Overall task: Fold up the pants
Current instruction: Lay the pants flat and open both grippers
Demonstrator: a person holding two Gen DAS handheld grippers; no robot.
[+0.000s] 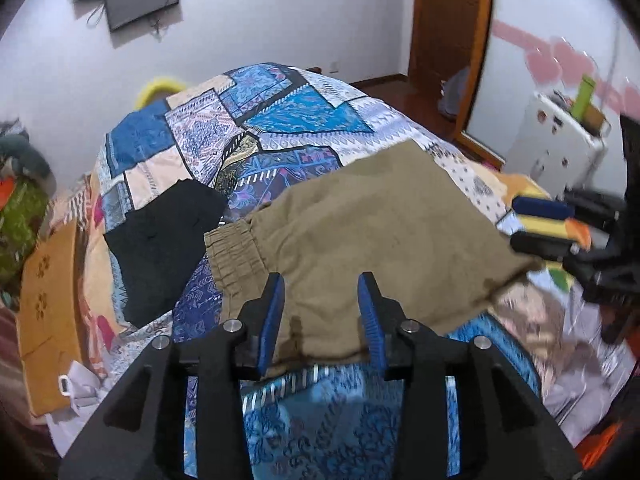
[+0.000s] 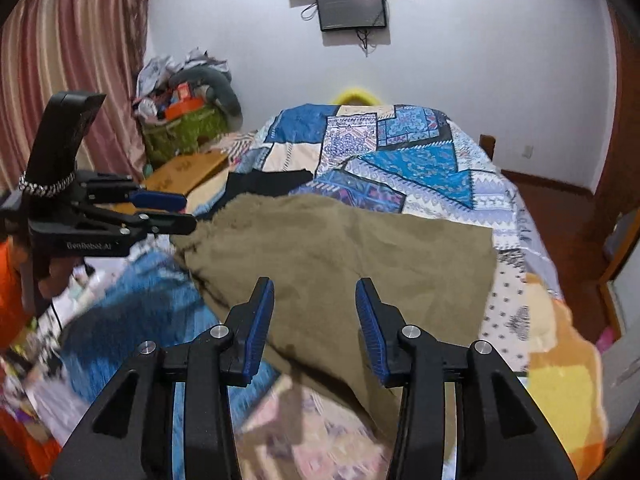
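Khaki pants (image 1: 384, 232) lie spread on the patchwork bedspread (image 1: 280, 128), elastic waistband at the left in the left wrist view. They also show in the right wrist view (image 2: 344, 264). My left gripper (image 1: 322, 292) is open and empty, its jaws over the pants' near edge. It also shows from the side in the right wrist view (image 2: 188, 212), at the pants' left corner. My right gripper (image 2: 315, 296) is open and empty above the near part of the pants. In the left wrist view it (image 1: 540, 226) sits at the pants' right corner.
A black garment (image 1: 160, 240) lies left of the pants, also seen in the right wrist view (image 2: 268, 184). A brown cardboard box (image 1: 48, 308) stands at the bed's left side. A white cabinet (image 1: 560, 148) is at the right. Clutter (image 2: 184, 96) piles by the curtain.
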